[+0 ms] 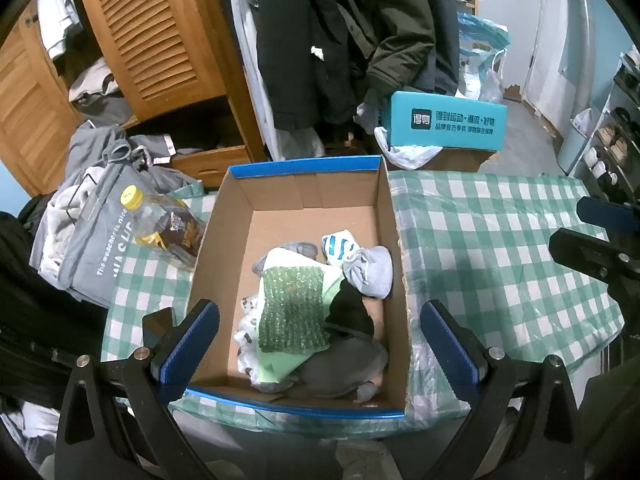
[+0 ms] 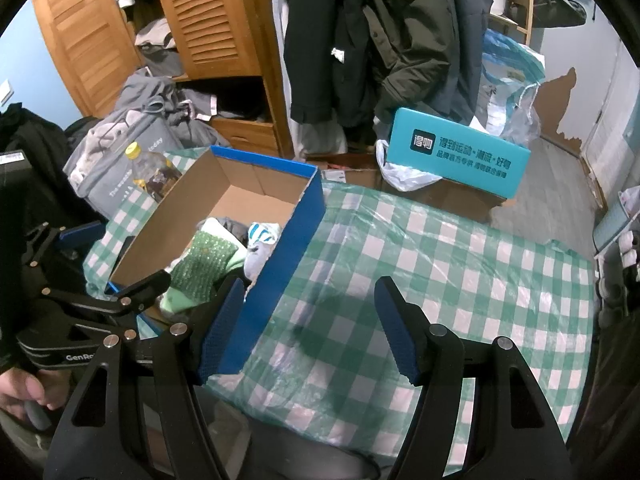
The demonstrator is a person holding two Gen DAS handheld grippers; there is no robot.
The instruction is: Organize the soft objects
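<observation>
An open cardboard box with a blue rim (image 1: 224, 264) stands on the green checked tablecloth (image 1: 500, 240). Inside lies a pile of soft things: a green knitted cloth (image 1: 294, 312), a grey sock bundle (image 1: 370, 270), a blue-striped white sock (image 1: 338, 245), and a dark grey garment (image 1: 344, 368). My left gripper (image 1: 320, 344) is open and empty above the box's near end. My right gripper (image 2: 310, 328) is open and empty over the cloth, right of the box (image 2: 288, 264). The green cloth also shows in the right wrist view (image 2: 202, 264).
A clear bottle with a yellow cap (image 1: 164, 224) lies left of the box beside a grey bag (image 1: 96, 248). A teal box (image 1: 446, 122) stands behind the table. Coats (image 1: 340, 40) and a wooden wardrobe (image 1: 160, 40) fill the back.
</observation>
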